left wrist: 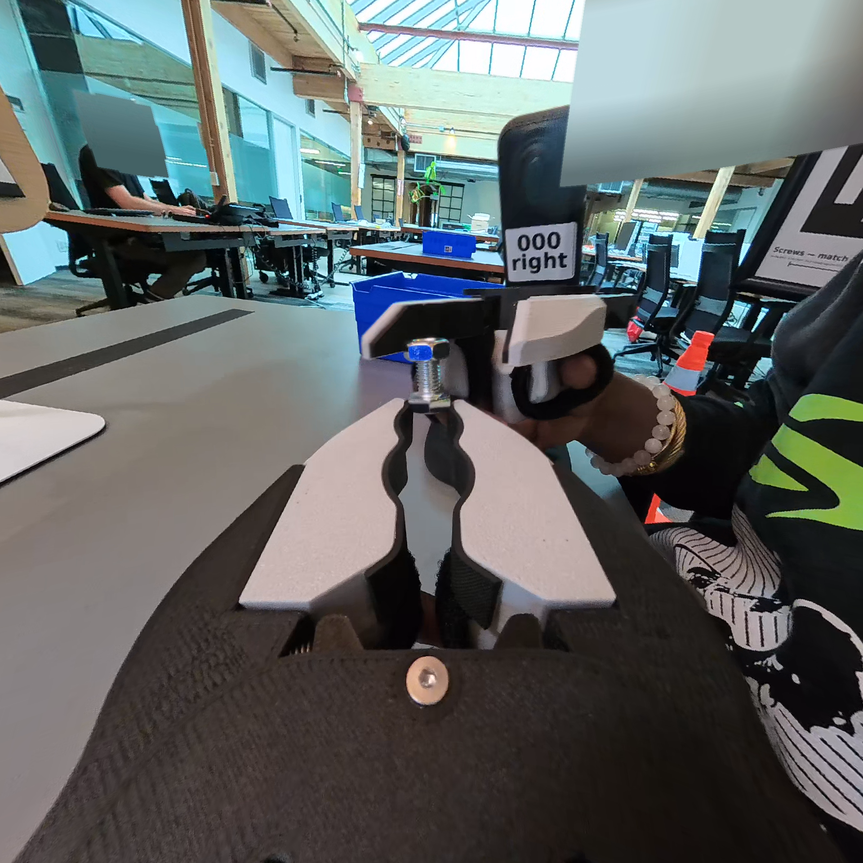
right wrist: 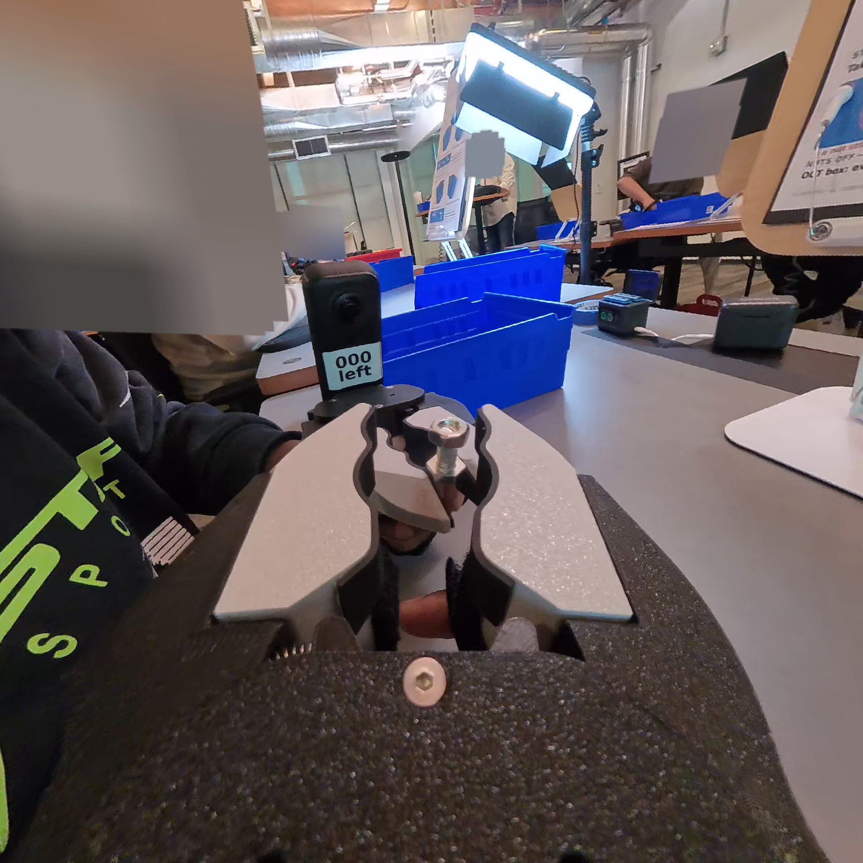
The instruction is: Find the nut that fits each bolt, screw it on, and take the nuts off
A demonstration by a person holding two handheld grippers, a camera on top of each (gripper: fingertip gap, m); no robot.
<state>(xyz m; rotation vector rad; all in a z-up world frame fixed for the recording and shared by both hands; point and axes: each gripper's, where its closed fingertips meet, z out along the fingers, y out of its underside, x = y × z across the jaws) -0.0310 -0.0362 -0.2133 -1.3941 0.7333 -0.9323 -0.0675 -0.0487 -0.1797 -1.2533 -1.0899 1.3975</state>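
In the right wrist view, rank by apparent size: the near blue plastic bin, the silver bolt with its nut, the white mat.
1. Near blue plastic bin
2. White mat, cut off by the frame edge
3. Silver bolt with its hex nut

Two close wrist views facing each other along the fingers, both sharing the bolt between.

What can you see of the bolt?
The bolt is short, shiny silver metal, and its threaded shank stands upright above the grey table. Its head, at the bottom, is clamped between the fingertips of the left gripper. A hex nut sits on its top end, inside the right gripper, whose fingers stand apart around it.
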